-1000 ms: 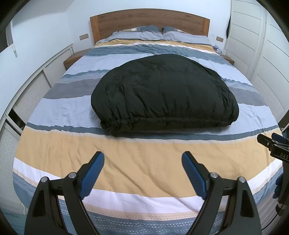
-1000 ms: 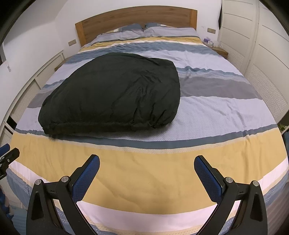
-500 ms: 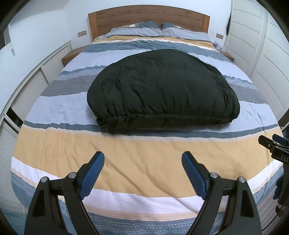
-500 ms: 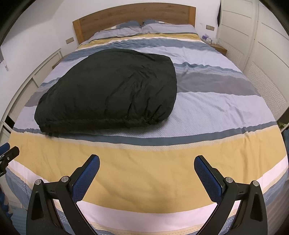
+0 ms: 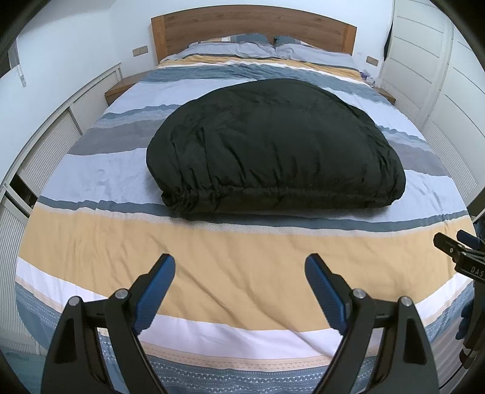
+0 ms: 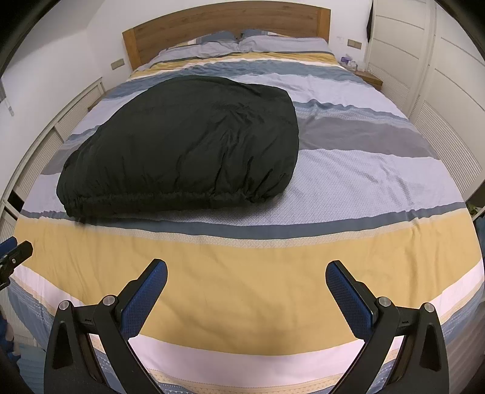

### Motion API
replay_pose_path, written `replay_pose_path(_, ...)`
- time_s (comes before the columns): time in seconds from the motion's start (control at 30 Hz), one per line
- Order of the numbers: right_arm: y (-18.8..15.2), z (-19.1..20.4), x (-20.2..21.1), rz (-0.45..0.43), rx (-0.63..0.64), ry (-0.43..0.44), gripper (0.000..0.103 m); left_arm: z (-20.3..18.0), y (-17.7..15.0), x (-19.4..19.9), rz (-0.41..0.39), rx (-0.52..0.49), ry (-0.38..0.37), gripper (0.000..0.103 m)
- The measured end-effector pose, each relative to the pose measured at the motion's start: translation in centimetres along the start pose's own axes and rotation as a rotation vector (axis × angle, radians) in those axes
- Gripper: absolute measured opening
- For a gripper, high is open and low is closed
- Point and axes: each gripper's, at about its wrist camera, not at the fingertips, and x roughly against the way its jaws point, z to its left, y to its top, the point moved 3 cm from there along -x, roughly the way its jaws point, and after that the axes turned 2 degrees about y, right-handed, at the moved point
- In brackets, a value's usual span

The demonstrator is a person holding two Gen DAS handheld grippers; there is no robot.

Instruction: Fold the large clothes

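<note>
A large black puffy garment (image 5: pixel 272 145) lies folded into a rounded bundle in the middle of the striped bed, its gathered elastic hem facing me. The same black garment (image 6: pixel 185 148) sits left of centre in the right wrist view. My left gripper (image 5: pixel 239 272) hovers open over the yellow stripe near the foot of the bed, well short of the hem, with nothing between its blue pads. My right gripper (image 6: pixel 246 277) is likewise open and holds nothing, over the same yellow stripe. Each gripper's tip shows at the edge of the other's view.
The bed's striped duvet (image 5: pixel 91 181) spreads wide around the bundle. Pillows (image 5: pixel 242 45) and a wooden headboard (image 5: pixel 251 24) stand at the far end. White slatted cabinets (image 5: pixel 45 145) line the left wall, wardrobe doors (image 5: pixel 439 75) the right, with small nightstands beside the headboard.
Both grippers have moved forward a little toward the bed, so the black garment looks larger and nearer. Both stay open.
</note>
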Motion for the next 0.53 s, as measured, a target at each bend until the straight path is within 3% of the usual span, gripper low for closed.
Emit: replay_pose_path(0.53, 0.17, -0.02, -0.43, 0.001, -0.007, 0.000, 0.102, -0.81, 0.38, -0.88, 0.023, -0.007, -0.010, 0.088)
